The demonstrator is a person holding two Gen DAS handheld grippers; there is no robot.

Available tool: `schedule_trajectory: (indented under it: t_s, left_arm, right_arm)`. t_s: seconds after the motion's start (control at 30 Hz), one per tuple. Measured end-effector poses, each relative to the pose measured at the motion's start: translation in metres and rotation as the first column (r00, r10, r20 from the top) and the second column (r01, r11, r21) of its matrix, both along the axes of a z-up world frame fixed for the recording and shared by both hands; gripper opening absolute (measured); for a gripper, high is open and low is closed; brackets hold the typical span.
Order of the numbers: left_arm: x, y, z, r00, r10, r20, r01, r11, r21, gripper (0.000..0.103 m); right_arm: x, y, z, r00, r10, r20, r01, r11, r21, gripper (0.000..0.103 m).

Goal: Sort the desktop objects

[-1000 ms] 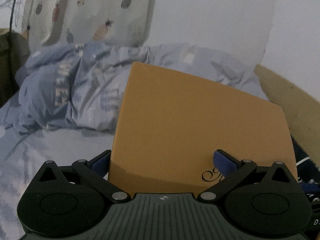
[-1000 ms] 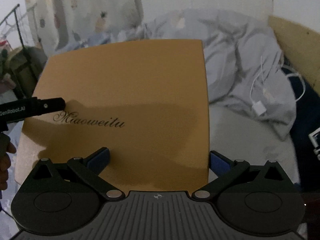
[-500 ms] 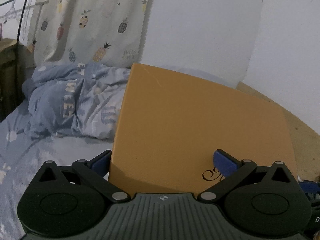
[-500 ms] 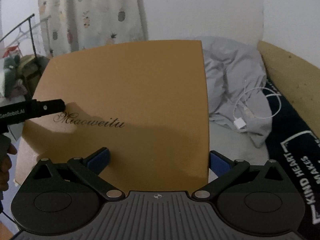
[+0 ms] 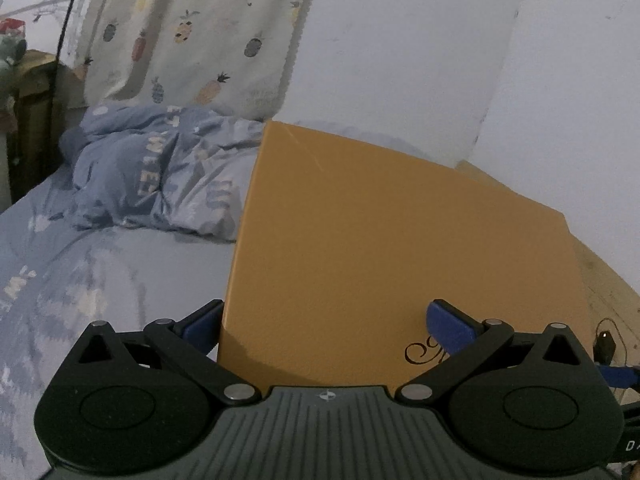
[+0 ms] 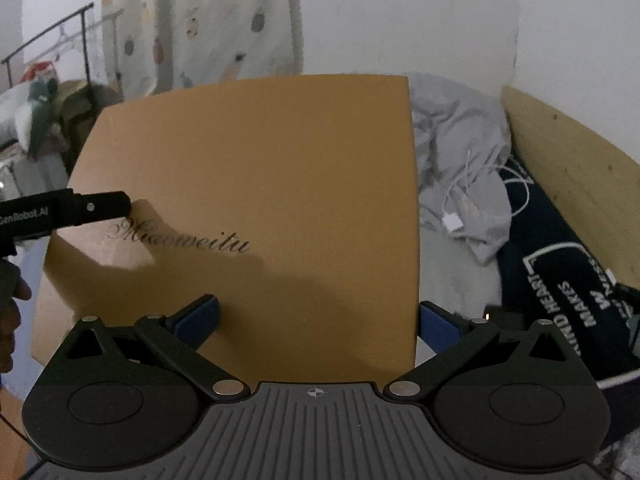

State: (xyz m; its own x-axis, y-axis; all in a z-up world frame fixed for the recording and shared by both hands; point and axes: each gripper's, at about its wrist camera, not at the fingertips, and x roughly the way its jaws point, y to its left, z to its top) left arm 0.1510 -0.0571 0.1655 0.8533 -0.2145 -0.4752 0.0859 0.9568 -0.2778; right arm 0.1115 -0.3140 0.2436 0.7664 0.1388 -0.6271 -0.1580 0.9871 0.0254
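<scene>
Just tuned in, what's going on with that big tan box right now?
A person holds the tan box with both grippers, above a bed. The left gripper straddles its left edge and the right gripper its right edge, one blue finger over the lid and one outside. The lid reads "Miaoweitu". Neither view shows whether the fingers press or just hook the edges. A white cable lies on grey bedding beyond.

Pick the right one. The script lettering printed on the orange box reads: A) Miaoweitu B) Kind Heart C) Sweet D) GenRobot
A: in the right wrist view the orange box carries dark cursive "Miaoweitu" on its face, beside the tip of the left gripper; the left wrist view shows only the first curl.
</scene>
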Motion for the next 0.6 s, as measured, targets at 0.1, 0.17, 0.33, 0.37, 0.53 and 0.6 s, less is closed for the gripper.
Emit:
schedule_trajectory:
  t_s: [0.1,0.17,0.33,0.37,0.53,0.6]
  left_arm:
    - [-0.011,0.005,-0.011,1.000,0.009,-0.021,-0.009,1.000,0.002,0.103]
    - [-0.016,0.008,-0.020,0.999,0.017,-0.041,-0.017,1.000,0.007,0.103]
    - [-0.030,0.017,-0.037,0.995,0.030,-0.090,-0.029,0.999,0.015,0.103]
    - [-0.034,0.017,-0.038,0.995,0.032,-0.096,-0.030,0.999,0.016,0.103]
    - [-0.040,0.024,-0.056,0.990,0.031,-0.136,-0.030,1.000,0.010,0.103]
    - [-0.041,0.025,-0.063,0.988,0.030,-0.153,-0.030,1.000,0.008,0.103]
  right_arm:
    - [-0.016,0.003,-0.012,1.000,0.009,-0.024,-0.009,1.000,-0.002,0.103]
    - [-0.025,0.006,-0.021,0.999,0.018,-0.046,-0.018,1.000,0.000,0.103]
    - [-0.041,0.016,-0.044,0.994,0.041,-0.104,-0.041,0.999,0.001,0.103]
    - [-0.044,0.018,-0.048,0.992,0.044,-0.115,-0.044,0.999,0.000,0.103]
    - [-0.056,0.028,-0.068,0.984,0.054,-0.168,-0.057,0.998,-0.015,0.103]
    - [-0.060,0.031,-0.075,0.981,0.057,-0.187,-0.063,0.998,-0.022,0.103]
